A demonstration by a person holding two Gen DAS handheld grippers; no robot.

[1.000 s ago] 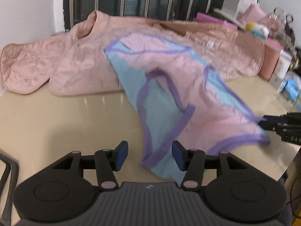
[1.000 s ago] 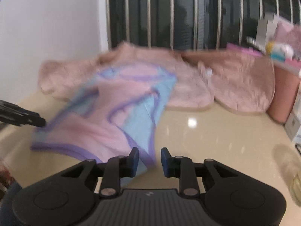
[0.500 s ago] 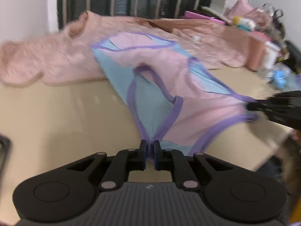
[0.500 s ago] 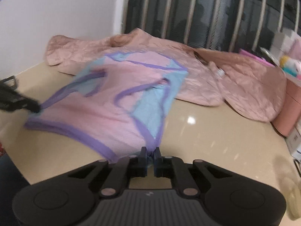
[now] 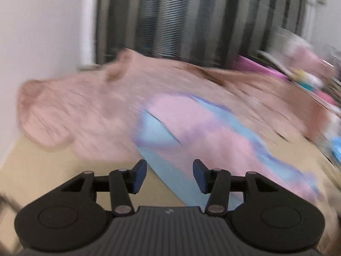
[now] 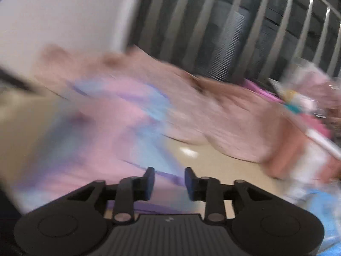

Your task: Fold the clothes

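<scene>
Both corners released. Left gripper and right gripper opening off the pink-and-blue garment — nothing gripped. Garment doubled on table, far edge overlapping quilted jacket — first fold placed.

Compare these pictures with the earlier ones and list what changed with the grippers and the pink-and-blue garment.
Both grippers let go: half a second ago each was pinched on the pink-and-blue garment; now the left gripper and right gripper have their jaws opening, pads clear of the cloth. The quilted pink jacket stayed on the table.
</scene>
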